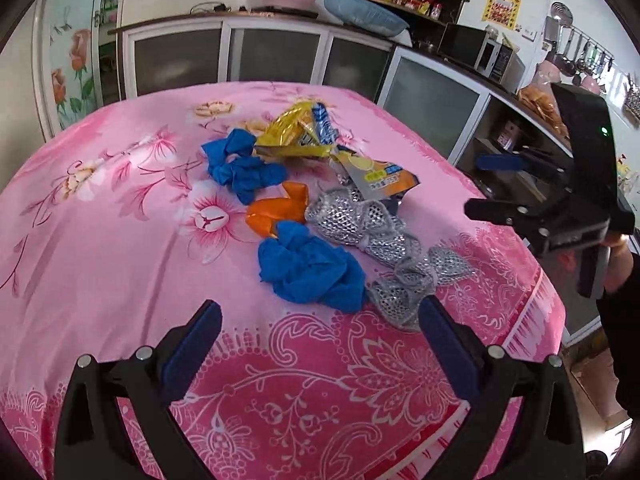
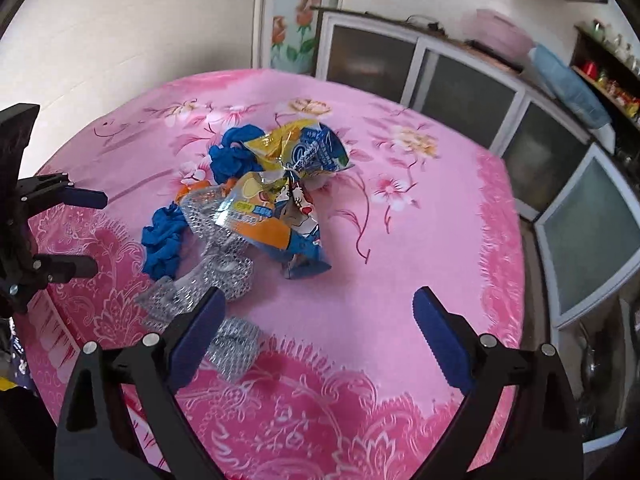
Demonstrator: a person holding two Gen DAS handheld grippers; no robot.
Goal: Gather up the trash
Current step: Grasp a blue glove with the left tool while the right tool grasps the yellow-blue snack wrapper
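Now, across the pink floral tablecloth point(image 1: 120, 216) from the left: a crumpled blue glove point(image 1: 240, 166), an orange wrapper point(image 1: 276, 208), another blue glove point(image 1: 308, 268), silver mesh wrapping point(image 1: 360, 220), snack packets point(image 1: 300, 130) piled behind. The left gripper point(image 1: 320, 344) hovered wide open, empty, just short of the heap. The right gripper point(image 2: 316, 340) was equally spread, holding nothing. Cabinets point(image 1: 276, 56) stood behind; packet print was unreadable.

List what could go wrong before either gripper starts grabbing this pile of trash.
1. The silver mesh strip winds under the near blue glove and the wrappers, so lifting one may drag others along.
2. Both open grippers, left and right, face the same small pile and could collide.
3. A low pinch may catch the pink cloth.
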